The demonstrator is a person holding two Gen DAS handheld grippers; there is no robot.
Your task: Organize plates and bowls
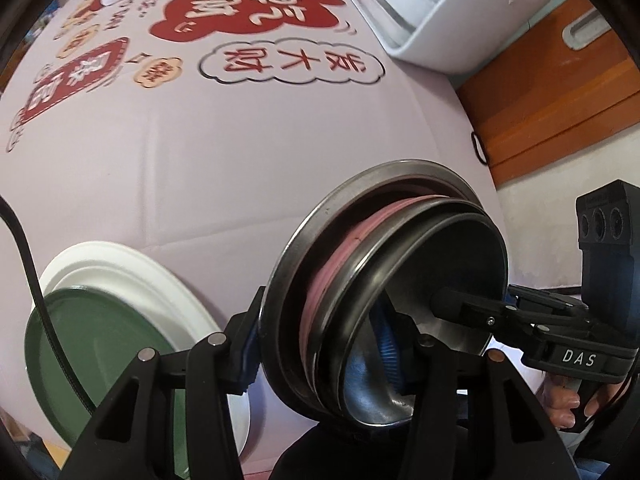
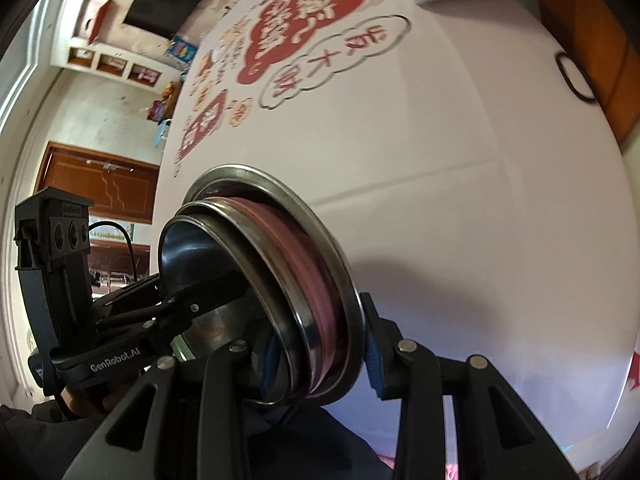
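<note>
Both claws are clamped on one nested stack: my left gripper and my right gripper each pinch it from opposite sides. Tipped on edge, the stack has a steel plate outermost, a pink bowl inside it and a steel bowl innermost, over the pale printed tablecloth. Lower left, a green plate lies on a white plate.

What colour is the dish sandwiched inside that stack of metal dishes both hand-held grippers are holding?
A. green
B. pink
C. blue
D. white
B: a pink dish shows between the steel dishes of the stack; the green plate and white plate lie apart on the table.
</note>
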